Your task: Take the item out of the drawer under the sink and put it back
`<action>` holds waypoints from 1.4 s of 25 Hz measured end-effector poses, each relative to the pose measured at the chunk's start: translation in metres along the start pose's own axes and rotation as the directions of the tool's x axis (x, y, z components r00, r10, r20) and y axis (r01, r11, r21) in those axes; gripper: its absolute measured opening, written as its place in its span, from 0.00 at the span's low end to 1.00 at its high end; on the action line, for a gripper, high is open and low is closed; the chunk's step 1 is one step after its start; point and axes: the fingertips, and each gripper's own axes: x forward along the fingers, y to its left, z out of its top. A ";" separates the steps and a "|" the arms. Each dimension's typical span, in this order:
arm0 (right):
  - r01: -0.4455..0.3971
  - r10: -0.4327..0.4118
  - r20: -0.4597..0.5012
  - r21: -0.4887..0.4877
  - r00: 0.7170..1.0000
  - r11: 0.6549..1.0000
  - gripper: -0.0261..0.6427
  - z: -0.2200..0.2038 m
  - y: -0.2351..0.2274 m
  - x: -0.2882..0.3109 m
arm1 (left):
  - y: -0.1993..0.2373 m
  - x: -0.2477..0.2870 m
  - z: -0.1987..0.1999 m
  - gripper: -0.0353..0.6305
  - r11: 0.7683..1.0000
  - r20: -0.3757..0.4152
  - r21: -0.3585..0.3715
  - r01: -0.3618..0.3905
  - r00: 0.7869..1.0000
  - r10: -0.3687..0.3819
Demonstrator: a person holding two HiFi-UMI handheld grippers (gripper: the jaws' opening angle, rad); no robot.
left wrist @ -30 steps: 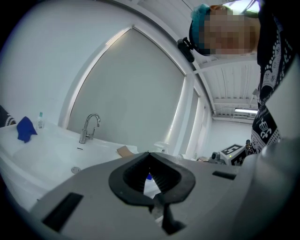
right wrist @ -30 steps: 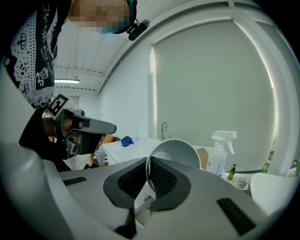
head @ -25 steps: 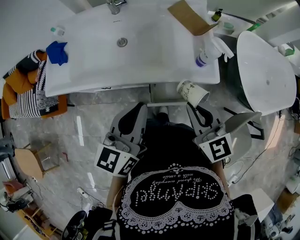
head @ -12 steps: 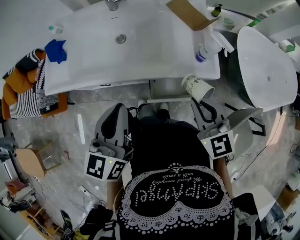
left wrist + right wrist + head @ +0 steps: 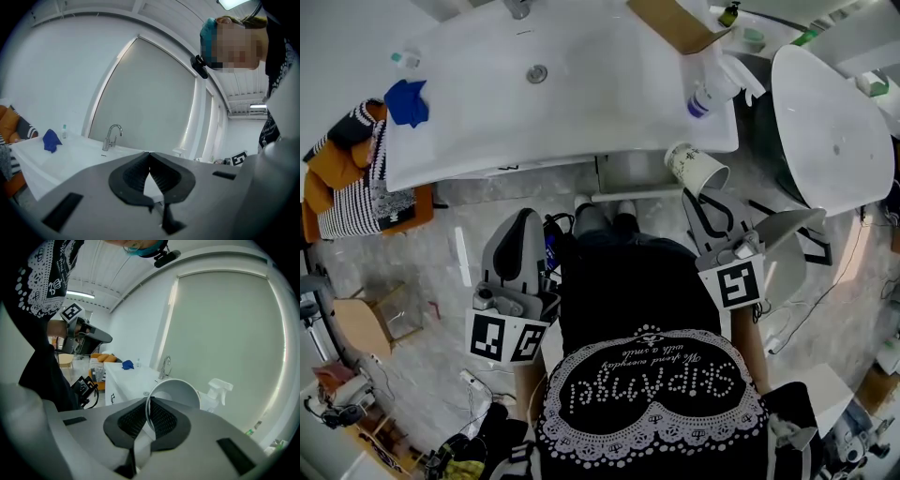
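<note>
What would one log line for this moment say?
left gripper: shut, empty | right gripper: shut on paper cup wall | paper cup: tilted, by sink front edge

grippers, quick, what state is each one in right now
Left gripper: closed, nothing between its jaws.
Right gripper: closed on the rim of a paper cup.
</note>
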 end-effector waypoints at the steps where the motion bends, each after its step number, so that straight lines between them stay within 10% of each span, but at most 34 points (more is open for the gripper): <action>1: -0.003 0.003 -0.001 -0.003 1.000 1.000 0.08 0.000 0.001 0.000 | 0.000 0.000 0.000 0.06 1.000 0.000 -0.001 0.000 1.000 0.000; 35: -0.120 0.102 -0.103 -0.191 0.989 0.974 0.08 -0.022 0.029 0.031 | -0.045 0.026 -0.037 0.06 0.994 -0.056 -0.005 0.113 0.992 -0.113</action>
